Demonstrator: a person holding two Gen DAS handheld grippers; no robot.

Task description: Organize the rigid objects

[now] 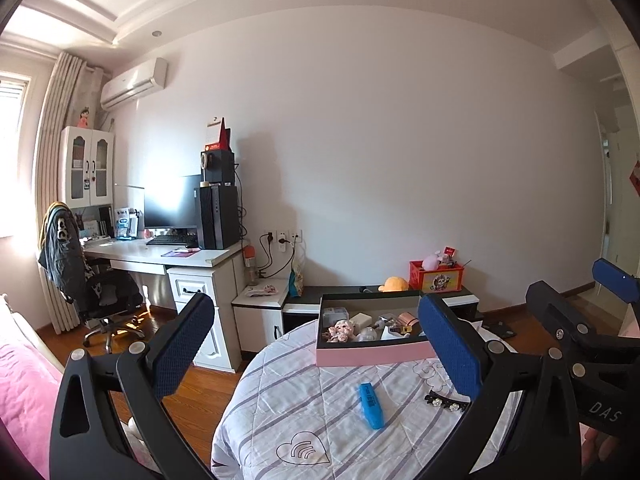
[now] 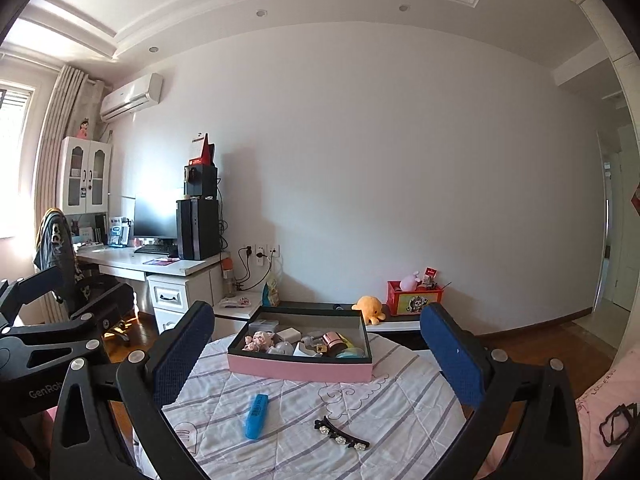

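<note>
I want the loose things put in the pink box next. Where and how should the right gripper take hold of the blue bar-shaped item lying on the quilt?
Grip the blue bar across its narrow width near the middle, coming from above. It lies flat on the striped quilt, long and slim, with clear space on both long sides; the black hair clip lies apart to its right. The right gripper is open and empty, so probably turn the fingers to straddle its long sides.

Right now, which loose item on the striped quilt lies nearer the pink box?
The blue plastic bar; the black hair clip with white flowers lies nearer the camera, farther from the pink rectangular box.
</note>
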